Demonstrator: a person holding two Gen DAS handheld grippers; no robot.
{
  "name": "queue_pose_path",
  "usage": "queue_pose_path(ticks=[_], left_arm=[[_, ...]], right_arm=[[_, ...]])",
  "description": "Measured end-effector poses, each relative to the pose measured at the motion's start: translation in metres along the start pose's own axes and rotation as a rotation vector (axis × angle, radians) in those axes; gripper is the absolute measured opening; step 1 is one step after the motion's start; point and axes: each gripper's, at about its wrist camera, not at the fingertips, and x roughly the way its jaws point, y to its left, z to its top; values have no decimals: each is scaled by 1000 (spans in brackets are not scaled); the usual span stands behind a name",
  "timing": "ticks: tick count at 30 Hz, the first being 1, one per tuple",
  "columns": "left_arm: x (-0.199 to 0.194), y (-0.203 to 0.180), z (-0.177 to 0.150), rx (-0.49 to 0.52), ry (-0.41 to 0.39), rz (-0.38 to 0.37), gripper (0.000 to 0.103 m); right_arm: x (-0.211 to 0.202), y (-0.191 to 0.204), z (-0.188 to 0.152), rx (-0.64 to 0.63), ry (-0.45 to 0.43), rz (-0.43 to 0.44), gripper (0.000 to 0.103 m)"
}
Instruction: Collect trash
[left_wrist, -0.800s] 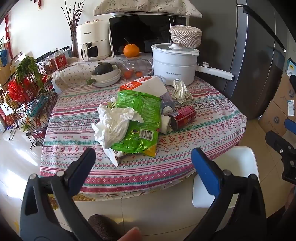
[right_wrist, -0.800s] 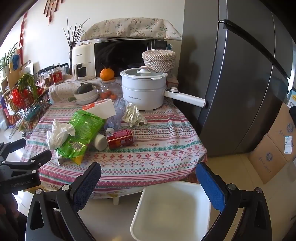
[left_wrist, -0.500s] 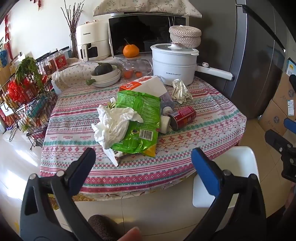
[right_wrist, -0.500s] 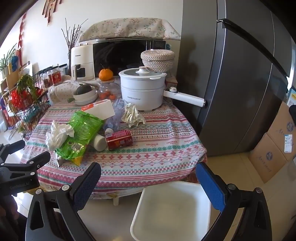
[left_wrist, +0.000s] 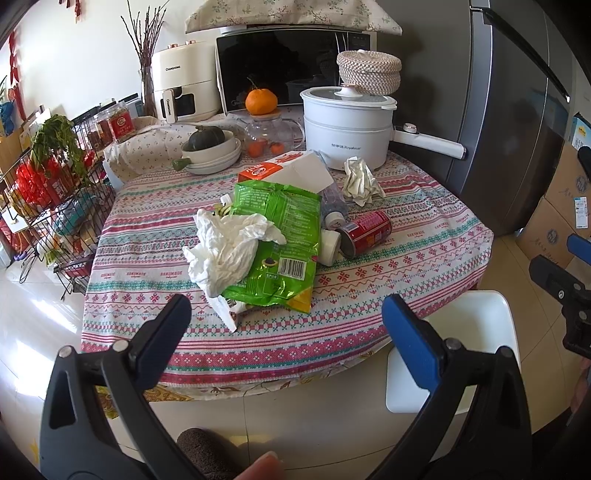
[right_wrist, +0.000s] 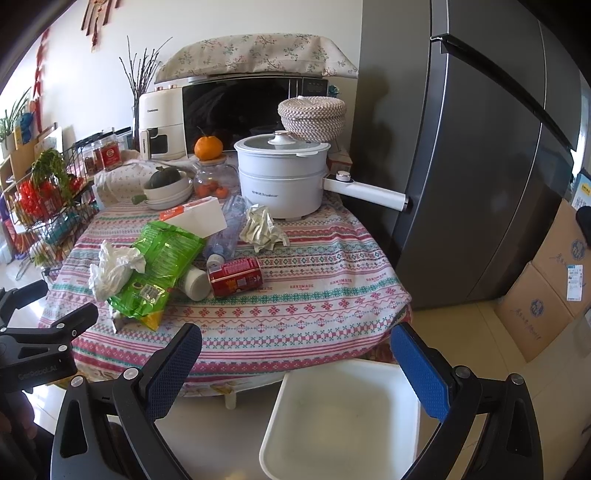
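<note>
Right wrist view, fridge (right_wrist: 480, 166): tall, dark grey, filling the right side behind the table.
Table (right_wrist: 314, 295): round, under a striped patterned cloth – the trash lies in its left and middle part.
White bin (right_wrist: 343, 421): on the floor just beside the near edge of the table, nothing visible inside.
Microwave (right_wrist: 240, 107): at the back, a floral cloth on top.
White pot (right_wrist: 282, 177): lidded, at the back of the table, its long handle pointing right.
Green snack bag (left_wrist: 277, 240): flat on the cloth, left of centre, a white carton touching its far edge.
White carton (left_wrist: 291, 171): orange end, lying on its side.
Crumpled tissue (left_wrist: 229, 247): lying partly on the bag's left side.
Paper wad (left_wrist: 360, 181): just in front of the pot, apart from the pile.
Red can (left_wrist: 365, 230): on its side, just right of the bag.
White cap-shaped cup (left_wrist: 330, 245): between bag and can, touching the can.
Left gripper (left_wrist: 284, 314): fingers spread wide – nothing between them, off the table's near edge.
Right gripper (right_wrist: 295, 343): likewise spread and holding nothing, above the bin's far rim.
</note>
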Motion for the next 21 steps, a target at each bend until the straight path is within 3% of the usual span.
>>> queue_pose_path(ticks=[21], left_arm=[[5, 4, 1, 13, 14, 13, 103]], right_arm=[[3, 6, 0, 9, 41, -5, 103]])
